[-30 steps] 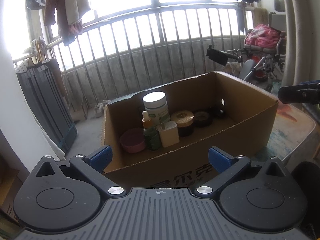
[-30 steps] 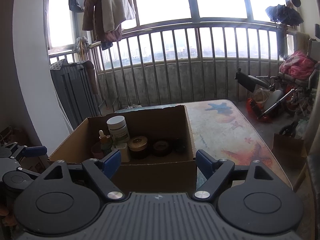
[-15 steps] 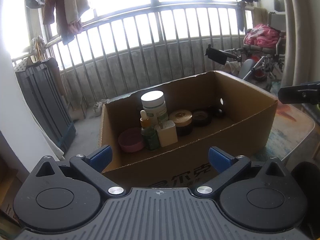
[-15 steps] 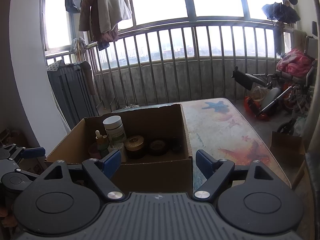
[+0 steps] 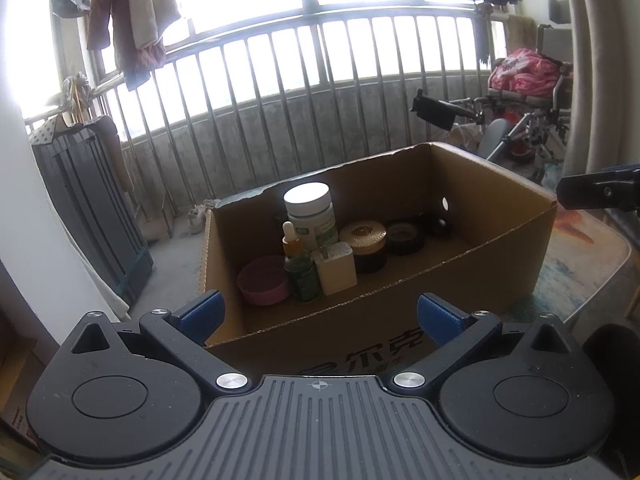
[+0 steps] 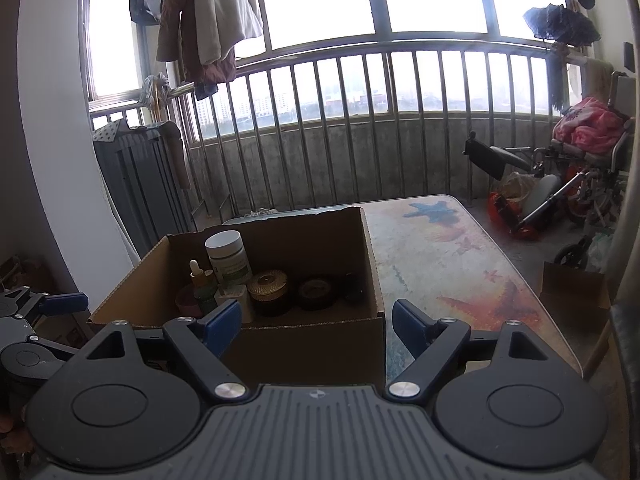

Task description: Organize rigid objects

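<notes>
A: Anything different from a second ago?

B: Hardly. Both claws hover where they were, short of the cardboard box. Nothing in it has shifted.

A: Walk me through it, left to right.

B: In the left wrist view, a pink bowl sits at the left end, then a green dropper bottle touching a white charger block. Behind them stands a white-lidded jar. Next comes a gold-lidded jar, then a dark tape roll, and a small dark object in the far right corner that I cannot identify.

A: And the claws?

B: The left gripper is spread wide with nothing between its blue pads. The right gripper is likewise spread and empty, near the box's right corner.

A: The table?

B: Its printed top shows bare to the right of the box.

A: So where does that leave the tidying?

B: Everything visible is already boxed, so I judge it finished or nearly so.
</notes>
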`<state>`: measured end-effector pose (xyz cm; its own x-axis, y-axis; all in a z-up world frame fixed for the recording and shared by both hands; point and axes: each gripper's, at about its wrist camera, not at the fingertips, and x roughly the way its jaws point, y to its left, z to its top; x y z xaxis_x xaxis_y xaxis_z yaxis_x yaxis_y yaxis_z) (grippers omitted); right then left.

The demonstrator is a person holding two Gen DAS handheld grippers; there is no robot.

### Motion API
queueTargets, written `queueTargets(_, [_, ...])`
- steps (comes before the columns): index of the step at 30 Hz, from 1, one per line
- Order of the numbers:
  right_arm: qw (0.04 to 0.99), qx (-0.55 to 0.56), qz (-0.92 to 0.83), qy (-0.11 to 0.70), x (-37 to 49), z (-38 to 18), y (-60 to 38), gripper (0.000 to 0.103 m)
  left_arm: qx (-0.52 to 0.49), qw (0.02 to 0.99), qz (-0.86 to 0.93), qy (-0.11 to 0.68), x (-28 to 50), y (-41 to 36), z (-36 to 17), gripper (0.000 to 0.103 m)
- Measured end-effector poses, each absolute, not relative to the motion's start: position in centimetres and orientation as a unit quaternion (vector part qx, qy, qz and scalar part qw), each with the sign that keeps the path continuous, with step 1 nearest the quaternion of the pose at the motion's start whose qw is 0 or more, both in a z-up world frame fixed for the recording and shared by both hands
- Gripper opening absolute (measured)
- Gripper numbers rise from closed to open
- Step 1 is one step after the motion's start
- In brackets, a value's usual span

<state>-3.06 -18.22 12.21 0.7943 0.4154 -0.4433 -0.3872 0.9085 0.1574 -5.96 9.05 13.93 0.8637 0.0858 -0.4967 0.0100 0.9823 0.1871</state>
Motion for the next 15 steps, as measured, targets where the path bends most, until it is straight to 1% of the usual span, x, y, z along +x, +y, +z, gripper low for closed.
queueTargets(15, [0.946,0.025,0.216,0.239,-3.13,12.31,-17.87,0.086,0.087,0.963,0.023,0.255,-6.10,9.46,14.22,0.103])
